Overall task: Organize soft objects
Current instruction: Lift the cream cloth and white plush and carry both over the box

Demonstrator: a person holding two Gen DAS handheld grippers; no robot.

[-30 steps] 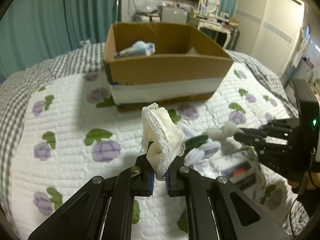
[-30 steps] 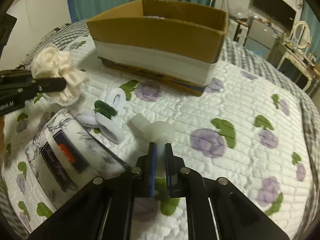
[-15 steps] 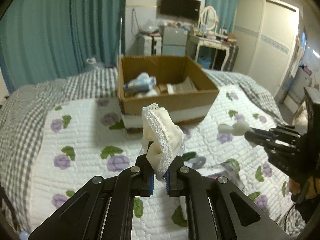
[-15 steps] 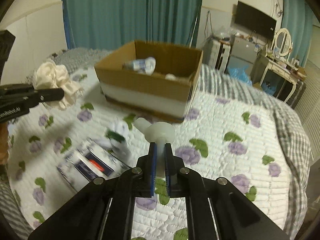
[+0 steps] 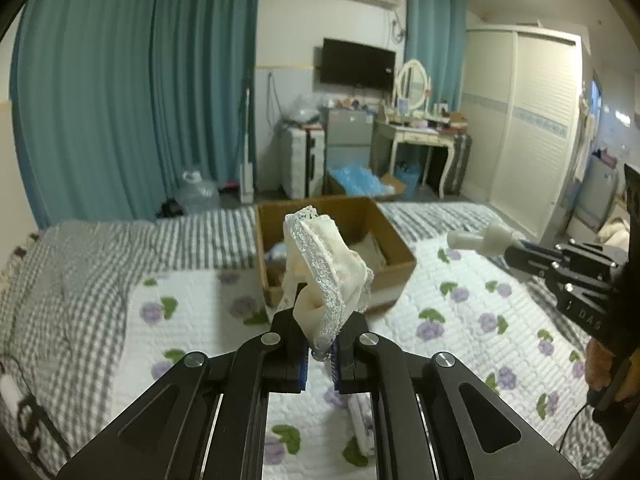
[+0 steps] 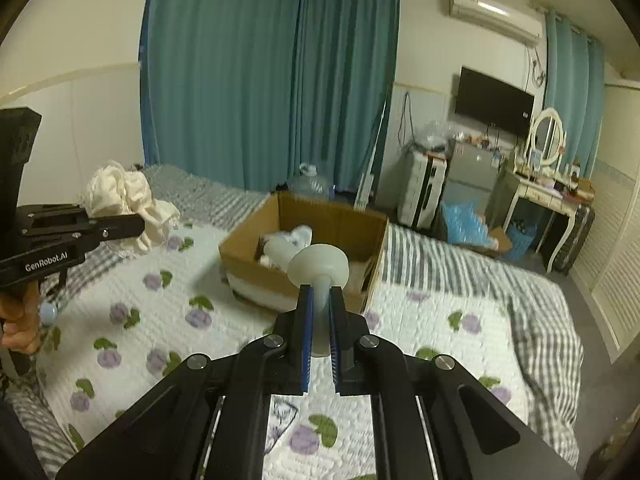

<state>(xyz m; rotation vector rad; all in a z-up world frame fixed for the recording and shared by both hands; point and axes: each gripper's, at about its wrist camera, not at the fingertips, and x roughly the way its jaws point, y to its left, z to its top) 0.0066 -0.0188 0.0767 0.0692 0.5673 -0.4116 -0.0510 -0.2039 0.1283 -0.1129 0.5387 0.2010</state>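
My left gripper (image 5: 320, 354) is shut on a cream lace-trimmed cloth (image 5: 324, 272) and holds it high above the bed; the cloth also shows in the right wrist view (image 6: 128, 200). My right gripper (image 6: 319, 320) is shut on a pale rubbery mushroom-shaped toy (image 6: 318, 266), also raised; the toy also shows in the left wrist view (image 5: 484, 238). An open cardboard box (image 5: 396, 258) sits on the floral quilt ahead of both grippers, with a few soft items inside (image 6: 288, 246).
The bed has a white floral quilt (image 5: 460, 312) and a grey checked blanket (image 5: 80, 264). A white rolled item (image 5: 362, 412) lies on the quilt below the left gripper. Teal curtains, a water jug, a dresser and a wardrobe stand behind the bed.
Both grippers have risen well above the bed with their objects still held. The box now sits lower and farther in both views, and the items left on the quilt have dropped out of sight.
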